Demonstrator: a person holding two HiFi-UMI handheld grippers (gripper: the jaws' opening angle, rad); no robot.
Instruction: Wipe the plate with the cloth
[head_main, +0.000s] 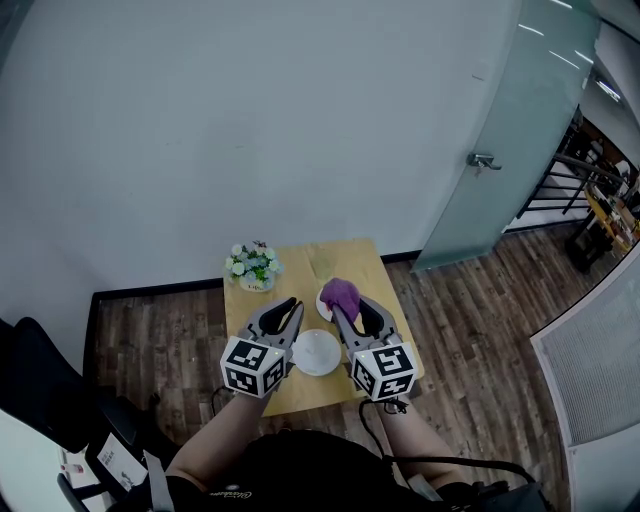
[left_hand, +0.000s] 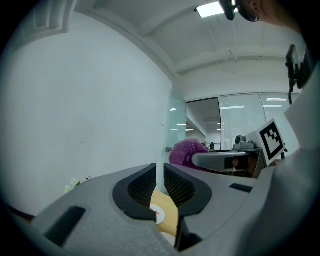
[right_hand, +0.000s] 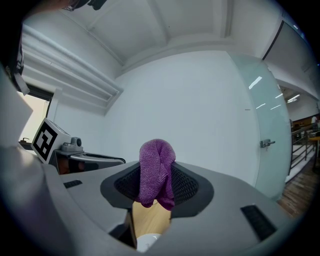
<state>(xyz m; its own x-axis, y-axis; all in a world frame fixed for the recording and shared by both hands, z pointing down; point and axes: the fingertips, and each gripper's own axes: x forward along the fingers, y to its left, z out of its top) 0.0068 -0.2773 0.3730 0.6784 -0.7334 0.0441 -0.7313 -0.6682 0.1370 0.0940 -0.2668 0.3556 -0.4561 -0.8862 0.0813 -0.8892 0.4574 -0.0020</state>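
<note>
A small wooden table (head_main: 302, 262) carries a white plate (head_main: 316, 352) near its front edge, between my two grippers. My right gripper (head_main: 346, 309) is shut on a purple cloth (head_main: 341, 292), which hangs bunched over the jaw tips (right_hand: 156, 172). The cloth hovers over a second, smaller white dish (head_main: 322, 303), mostly hidden under it. My left gripper (head_main: 292, 306) is just left of the plate, its jaws together with nothing between them (left_hand: 160, 172). From the left gripper view the cloth (left_hand: 187, 151) shows beside the right gripper (left_hand: 220, 160).
A pot of small white flowers (head_main: 253, 268) stands at the table's back left corner. A frosted glass door (head_main: 500, 150) is at the right, a black chair (head_main: 40, 390) at the left. Wooden floor (head_main: 470, 340) surrounds the table.
</note>
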